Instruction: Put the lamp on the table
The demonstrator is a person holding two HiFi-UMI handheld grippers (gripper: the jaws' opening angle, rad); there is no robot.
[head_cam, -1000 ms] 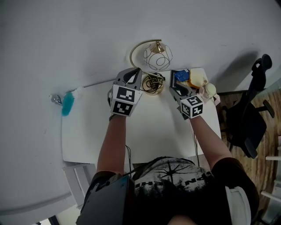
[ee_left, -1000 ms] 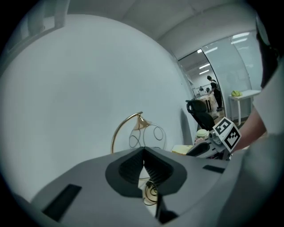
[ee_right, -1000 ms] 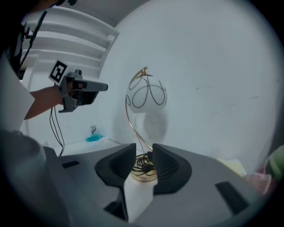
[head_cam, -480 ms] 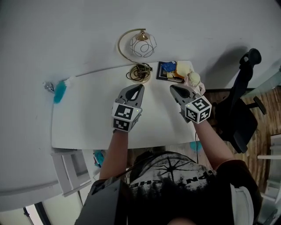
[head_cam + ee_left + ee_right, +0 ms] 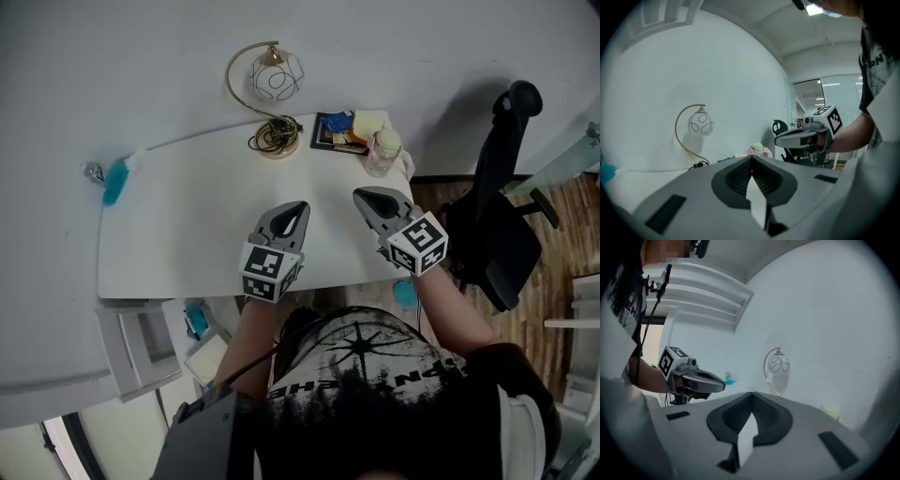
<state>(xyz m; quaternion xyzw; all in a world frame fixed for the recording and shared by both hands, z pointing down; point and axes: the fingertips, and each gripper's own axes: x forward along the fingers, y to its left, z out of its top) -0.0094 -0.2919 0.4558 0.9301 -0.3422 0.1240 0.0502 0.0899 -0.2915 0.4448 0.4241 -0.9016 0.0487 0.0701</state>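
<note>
The lamp [image 5: 265, 94], a gold arched stem with a wire-cage globe, stands at the far edge of the white table [image 5: 187, 234], its dark cord coiled on the round base. Nothing touches it. Both grippers hover over the table's near edge, well short of the lamp. My left gripper [image 5: 298, 206] is shut with nothing in it, and my right gripper [image 5: 361, 195] is shut and empty too. The left gripper view shows the lamp [image 5: 700, 124] far ahead at the wall, past closed jaws. In the right gripper view the lamp [image 5: 778, 364] is likewise distant.
A dark book with yellow items [image 5: 337, 129] and a small pale bottle [image 5: 382, 150] sit at the table's far right corner. A teal brush [image 5: 114, 181] lies off the left edge. A black office chair [image 5: 502, 216] stands to the right, a white drawer unit [image 5: 141, 347] below left.
Both grippers have drawn back from the lamp's base to the table's near edge. The lamp stays standing at the far edge. The head view has shifted back.
</note>
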